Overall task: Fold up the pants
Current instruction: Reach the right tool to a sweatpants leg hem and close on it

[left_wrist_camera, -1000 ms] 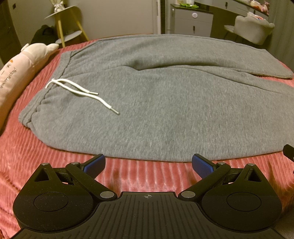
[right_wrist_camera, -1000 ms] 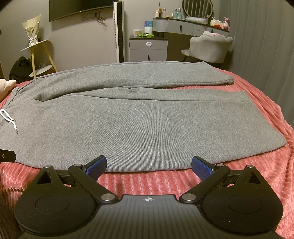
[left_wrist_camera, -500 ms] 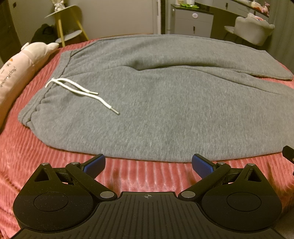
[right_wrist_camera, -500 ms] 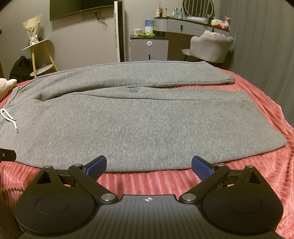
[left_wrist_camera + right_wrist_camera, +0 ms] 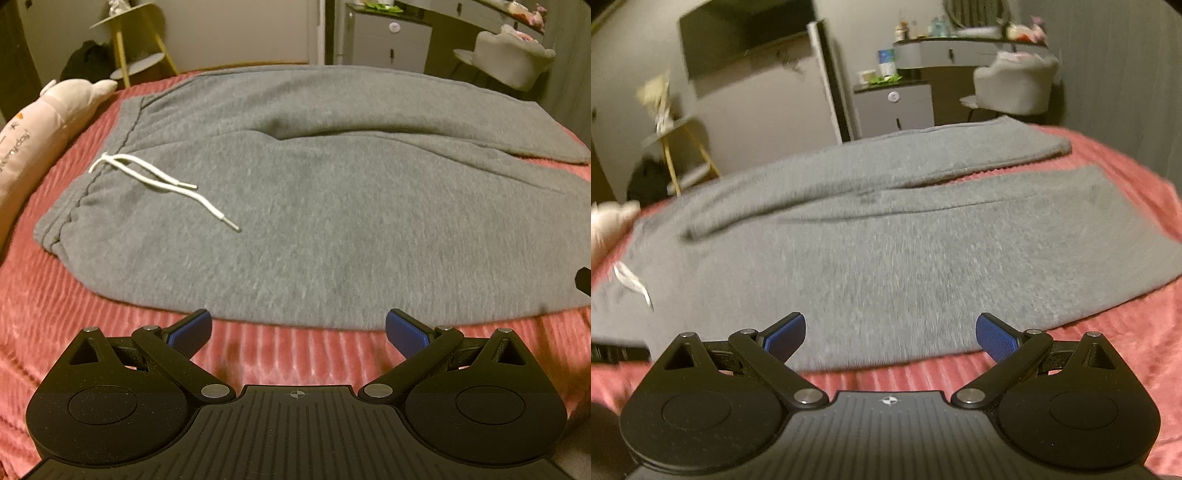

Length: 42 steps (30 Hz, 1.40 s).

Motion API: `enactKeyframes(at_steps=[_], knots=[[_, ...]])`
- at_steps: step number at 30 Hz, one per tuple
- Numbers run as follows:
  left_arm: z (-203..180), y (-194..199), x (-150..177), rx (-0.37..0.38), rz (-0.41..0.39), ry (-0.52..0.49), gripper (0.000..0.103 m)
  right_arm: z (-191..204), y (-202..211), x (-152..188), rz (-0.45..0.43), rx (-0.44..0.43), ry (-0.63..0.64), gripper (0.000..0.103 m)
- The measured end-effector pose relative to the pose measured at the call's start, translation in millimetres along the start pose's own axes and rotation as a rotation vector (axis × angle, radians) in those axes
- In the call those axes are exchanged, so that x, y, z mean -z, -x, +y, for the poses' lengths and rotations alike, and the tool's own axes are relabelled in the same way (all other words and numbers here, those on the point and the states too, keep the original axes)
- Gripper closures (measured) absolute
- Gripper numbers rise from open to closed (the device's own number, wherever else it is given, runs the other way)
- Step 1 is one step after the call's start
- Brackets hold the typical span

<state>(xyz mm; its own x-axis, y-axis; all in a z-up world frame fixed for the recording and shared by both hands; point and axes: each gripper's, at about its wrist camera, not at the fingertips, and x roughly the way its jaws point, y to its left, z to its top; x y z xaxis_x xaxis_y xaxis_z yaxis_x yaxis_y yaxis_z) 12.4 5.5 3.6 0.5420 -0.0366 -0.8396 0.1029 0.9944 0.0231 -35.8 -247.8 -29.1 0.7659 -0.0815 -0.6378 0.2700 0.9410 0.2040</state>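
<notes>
Grey sweatpants (image 5: 332, 206) lie flat across a pink ribbed bedspread (image 5: 280, 354), waistband at the left with a white drawstring (image 5: 162, 184), legs running right. My left gripper (image 5: 298, 332) is open and empty just short of the near hem, by the waist half. My right gripper (image 5: 891, 334) is open and empty over the near edge of the near leg (image 5: 923, 269). The far leg (image 5: 923, 158) lies behind it. The right view is blurred and tilted.
A pale plush pillow (image 5: 40, 125) lies along the bed's left edge. Beyond the bed stand a yellow-legged side table (image 5: 136, 48), a grey drawer unit (image 5: 894, 103), a padded chair (image 5: 1012, 85) and a dresser.
My right gripper has moved forward over the pants' near edge and tilted, blurring its view. My left gripper has barely moved. Both stay open.
</notes>
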Motion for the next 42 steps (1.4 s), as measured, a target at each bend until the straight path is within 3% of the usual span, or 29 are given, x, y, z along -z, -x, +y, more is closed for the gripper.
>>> enactKeyframes(at_steps=[5, 8, 13, 18, 21, 25, 30, 33, 36, 42], knots=[[5.6, -11.8, -34.6, 0.002, -0.04, 0.042, 0.0, -31.2, -41.5, -23.9, 0.098, -0.006, -0.18, 0.004], [12.3, -27.8, -60.0, -0.022, -0.101, 0.099, 0.0, -44.4, -71.5, -37.8, 0.156, 0.074, -0.211, 0.004], [26.6, -71.7, -95.4, -0.08, -0.124, 0.173, 0.0, -73.2, -115.7, -45.3, 0.263, 0.092, -0.324, 0.004], [45.0, -116.2, -113.0, -0.159, -0.141, 0.212, 0.0, -72.0, -132.2, -46.9, 0.308, 0.092, -0.219, 0.004], [58.0, -138.3, -107.5, -0.19, -0.152, 0.249, 0.0, -66.0, -146.2, -75.7, 0.425, 0.109, -0.191, 0.004], [68.7, -139.0, -95.0, -0.163, -0.254, 0.273, 0.0, -62.3, -165.8, -151.1, 0.223, 0.13, -0.165, 0.004], [67.9, -146.6, -82.3, -0.165, -0.318, 0.272, 0.0, -43.0, -253.6, -250.6, 0.093, 0.123, -0.174, 0.019], [65.1, -151.4, -79.7, -0.177, -0.342, 0.256, 0.0, -46.6, -306.8, -293.8, 0.076, 0.185, -0.203, 0.031], [61.8, -153.9, -78.3, -0.186, -0.348, 0.245, 0.0, -49.7, -353.2, -321.6, 0.083, 0.219, -0.275, 0.031], [58.0, -155.1, -75.7, -0.203, -0.366, 0.24, 0.0, -66.1, -402.8, -331.0, 0.121, 0.391, -0.39, 0.029]])
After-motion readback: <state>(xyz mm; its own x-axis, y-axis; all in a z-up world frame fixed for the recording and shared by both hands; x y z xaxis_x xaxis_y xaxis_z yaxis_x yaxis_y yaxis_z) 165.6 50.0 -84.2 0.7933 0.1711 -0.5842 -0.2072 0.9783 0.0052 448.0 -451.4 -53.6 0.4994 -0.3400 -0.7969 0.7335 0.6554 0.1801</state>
